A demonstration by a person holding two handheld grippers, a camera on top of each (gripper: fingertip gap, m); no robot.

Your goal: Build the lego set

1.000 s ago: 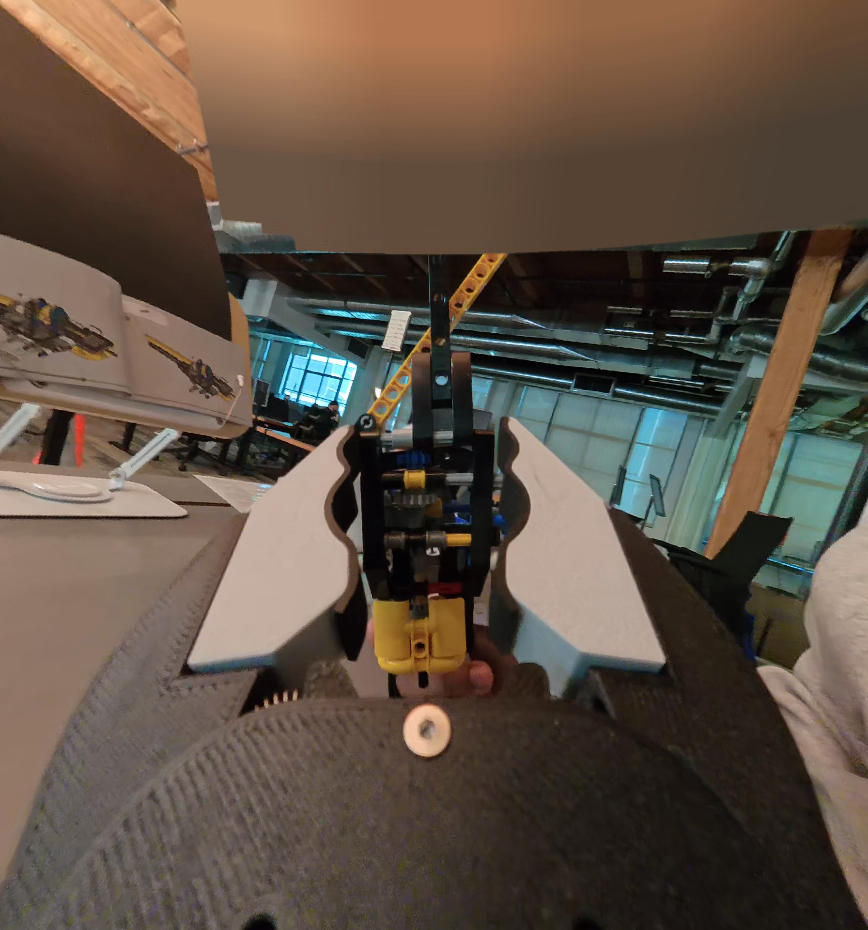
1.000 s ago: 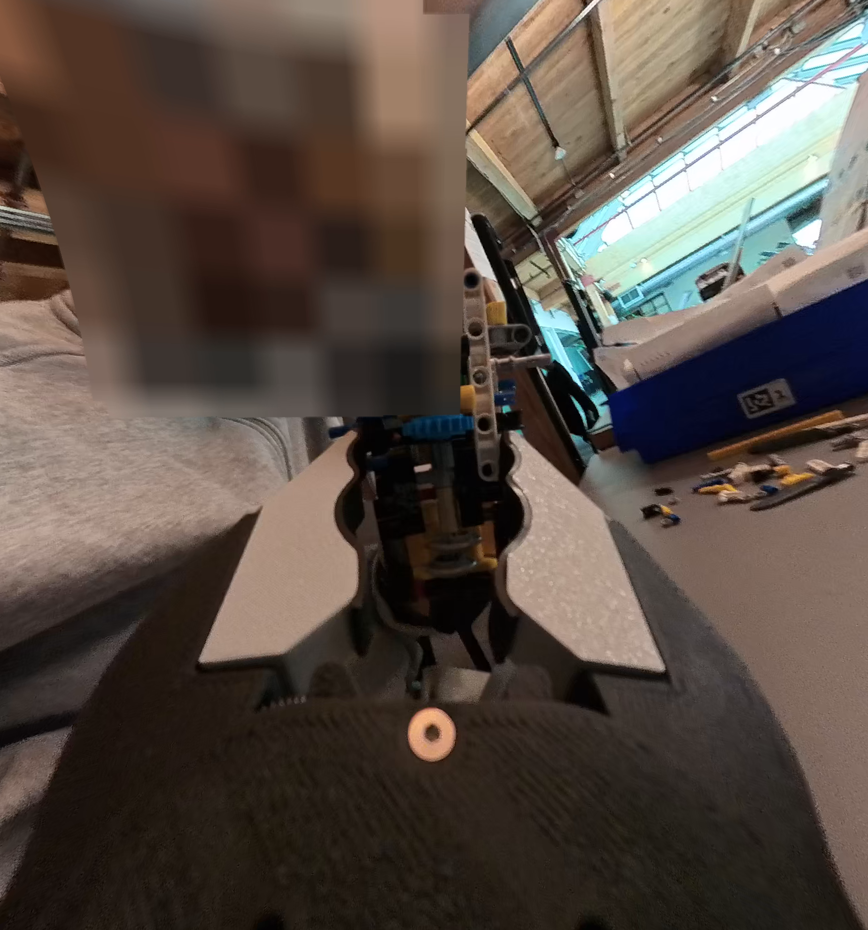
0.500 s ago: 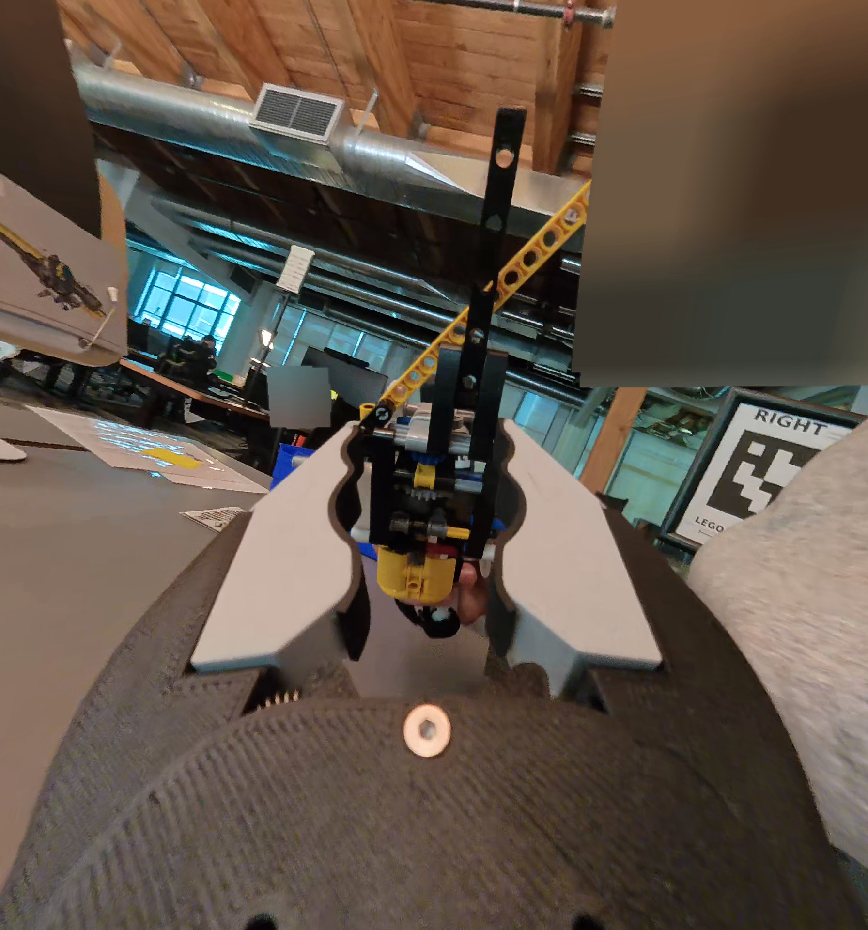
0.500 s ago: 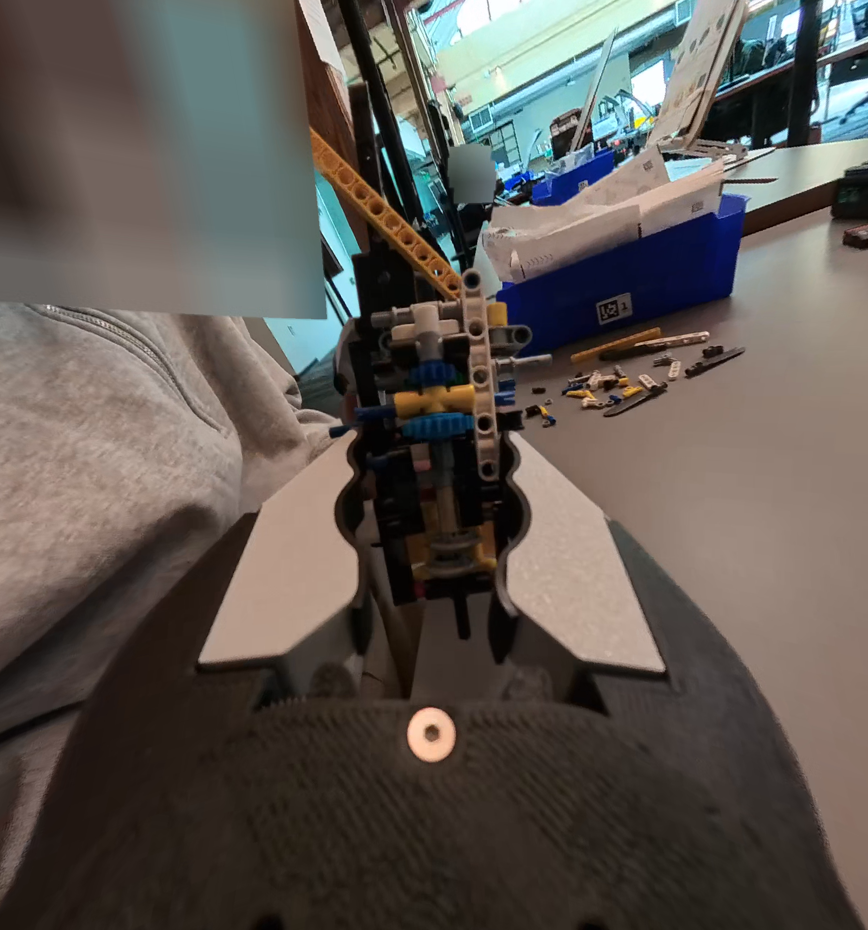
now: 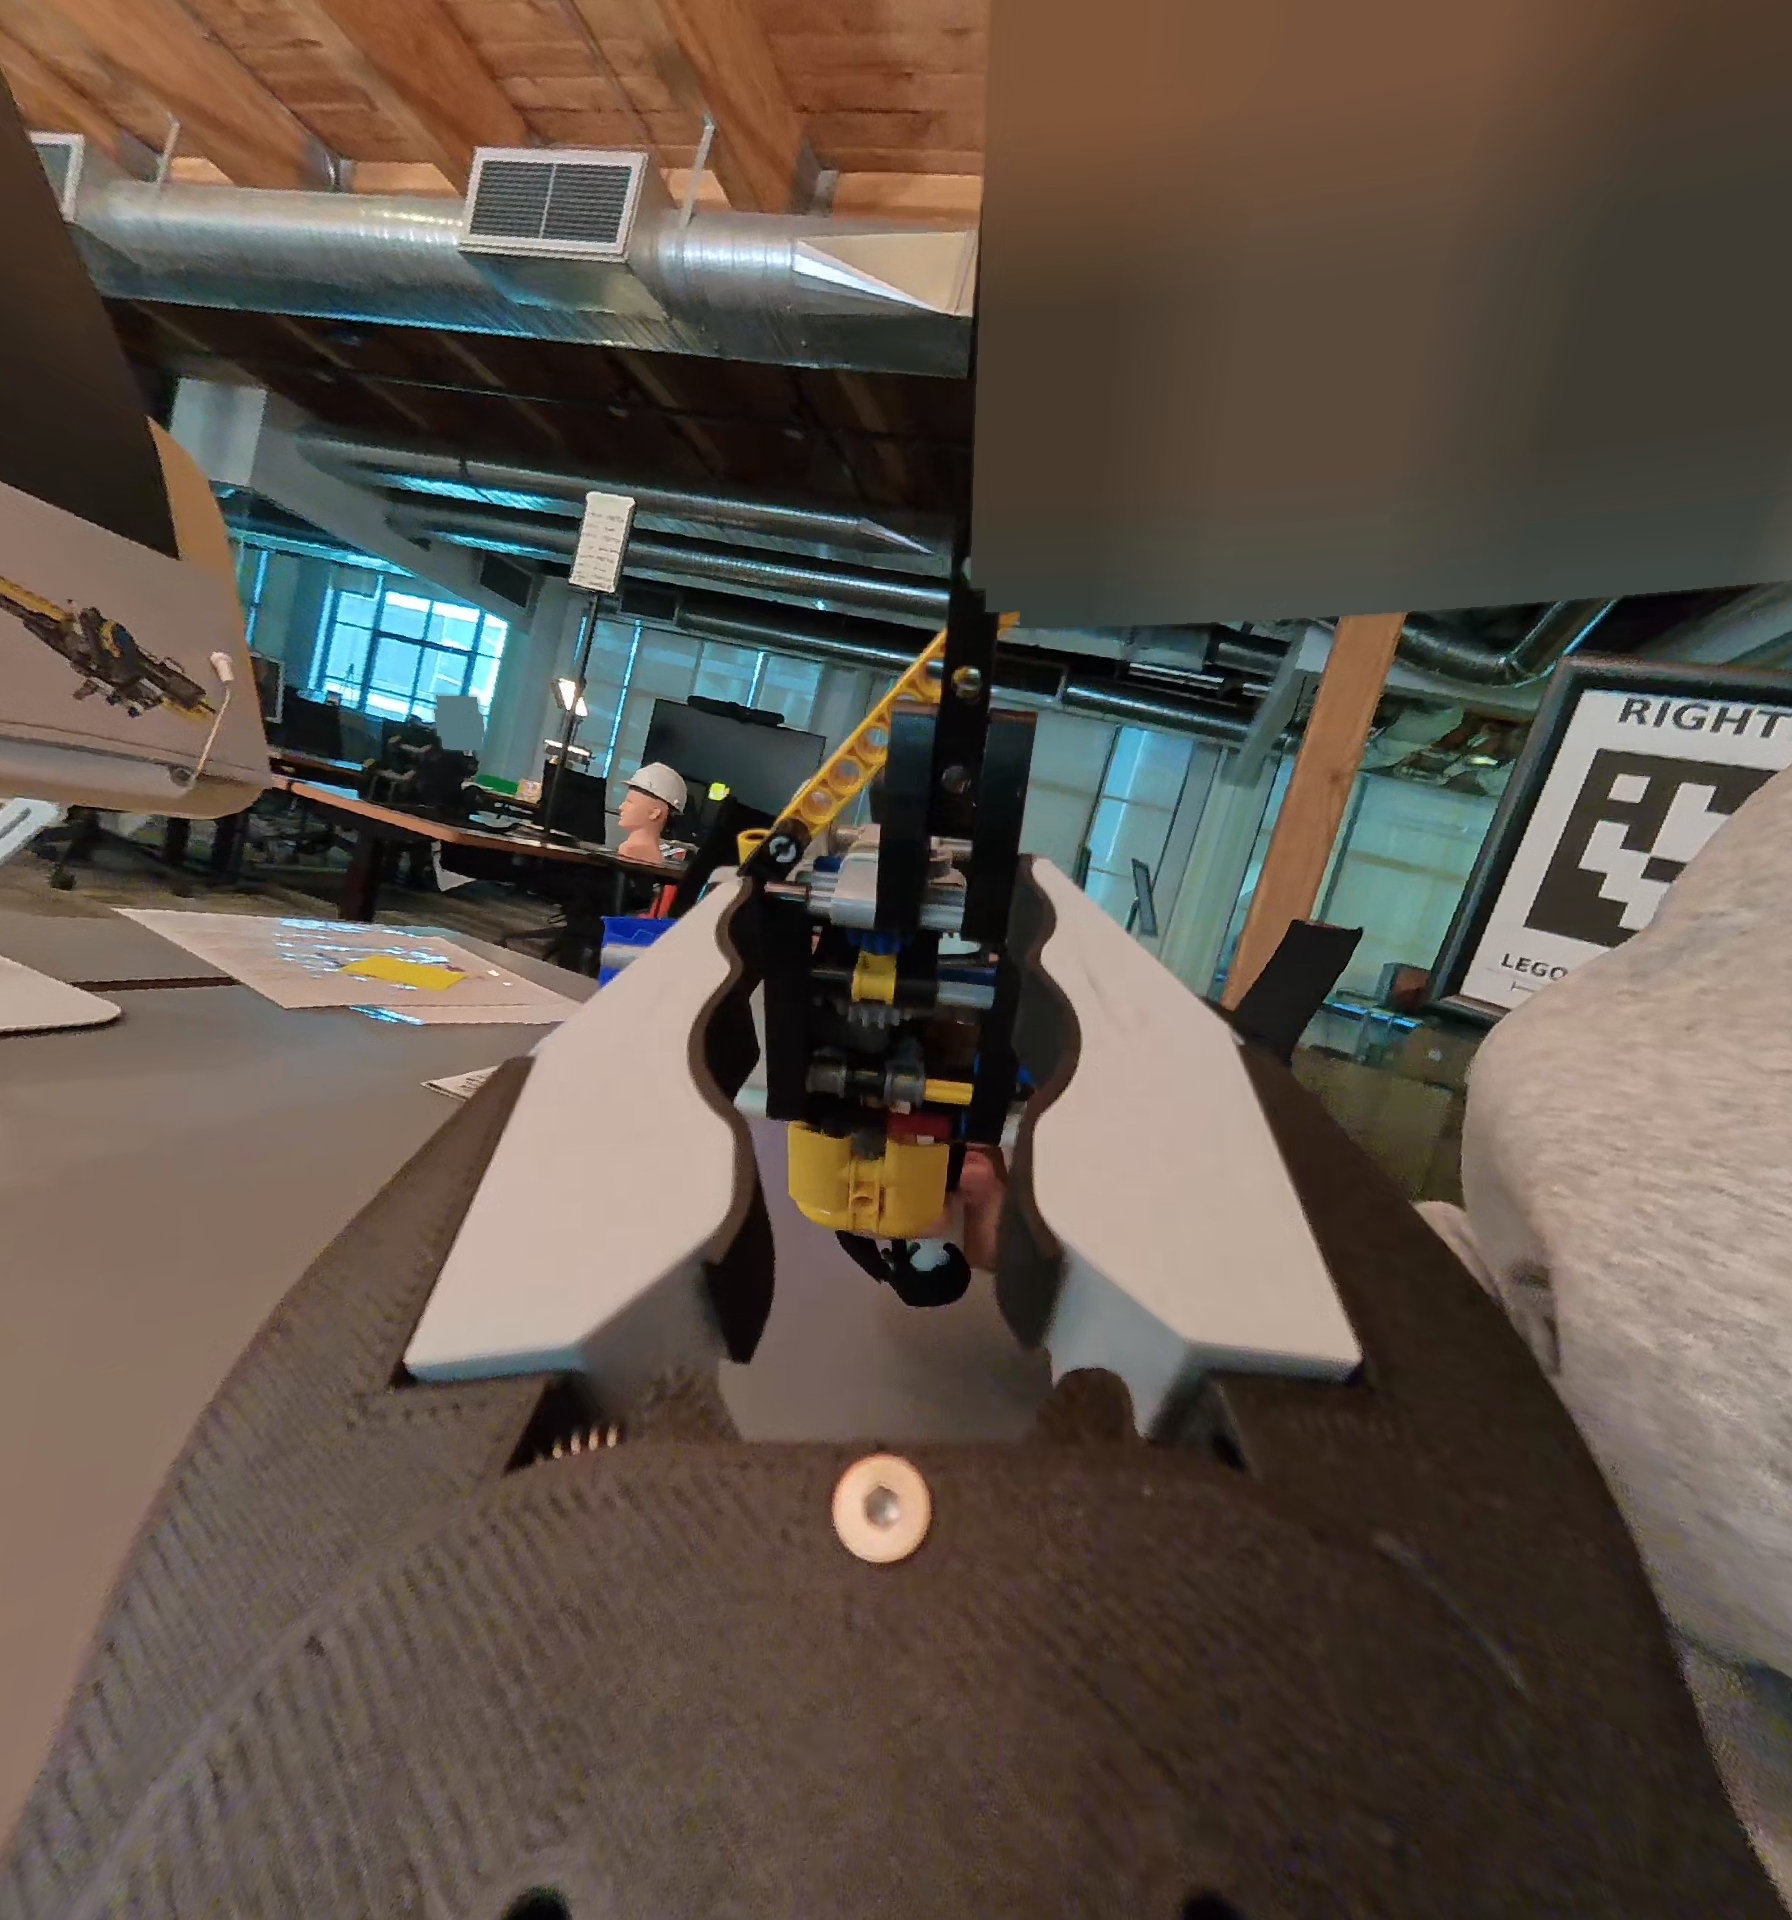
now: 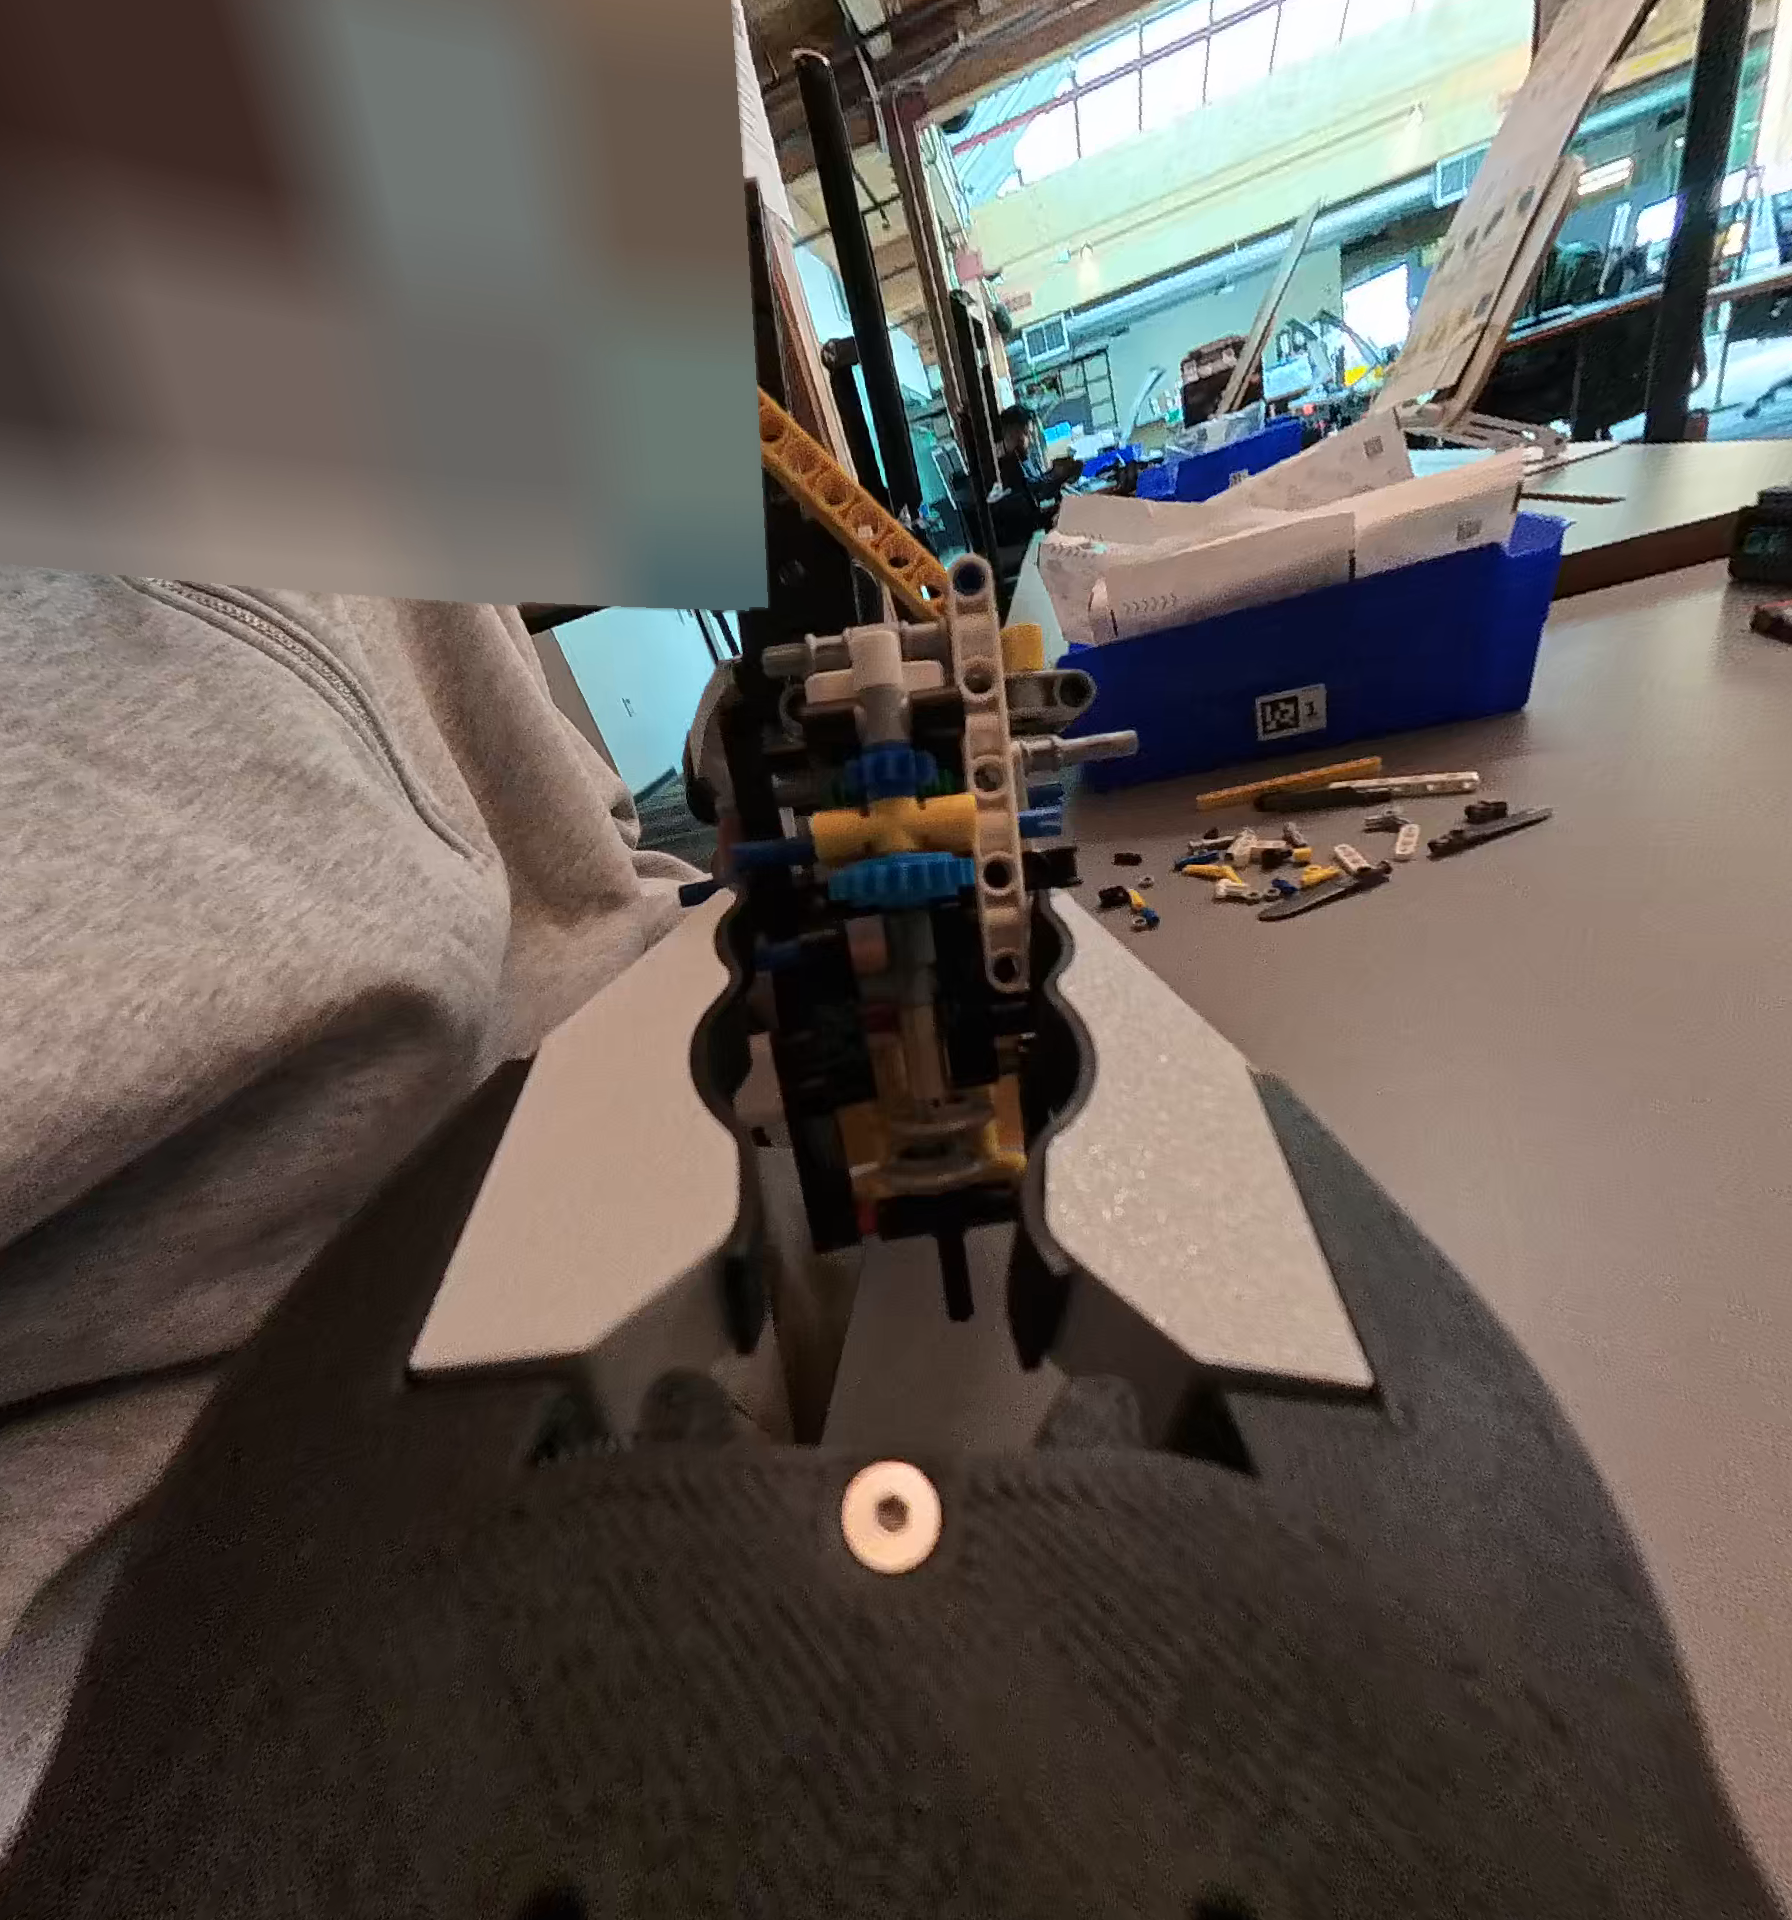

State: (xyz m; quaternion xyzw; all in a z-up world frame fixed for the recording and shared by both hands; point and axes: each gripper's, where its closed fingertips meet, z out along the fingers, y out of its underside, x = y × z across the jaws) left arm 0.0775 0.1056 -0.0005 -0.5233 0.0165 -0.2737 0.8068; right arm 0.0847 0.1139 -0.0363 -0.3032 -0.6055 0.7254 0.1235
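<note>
Both grippers hold one black, yellow and blue lego assembly above the grey table. In the left wrist view my left gripper (image 5: 887, 883) is shut on the assembly (image 5: 887, 1039). Its yellow block (image 5: 866, 1174) points toward the camera. A long yellow beam (image 5: 850, 769) and a black beam (image 5: 965, 665) rise from it. In the right wrist view my right gripper (image 6: 892, 904) is shut on the same assembly (image 6: 902, 831). It shows blue gears, a pale holed beam (image 6: 985, 769) and the yellow beam (image 6: 840, 499).
Several loose lego parts (image 6: 1287, 862) lie on the table (image 6: 1494, 1143) in front of a blue bin (image 6: 1339, 665) of papers. An instruction booklet (image 5: 61, 665) on a stand is at the left, with a paper sheet (image 5: 372, 966) beyond. A grey sleeve (image 6: 196, 883) is close by. The tips of both grippers are at nearly the same place.
Both grippers have turned together with the assembly still held. The right view has swung from the ceiling toward the table and the blue bin. The left view has tilted up, then lowered slightly.
</note>
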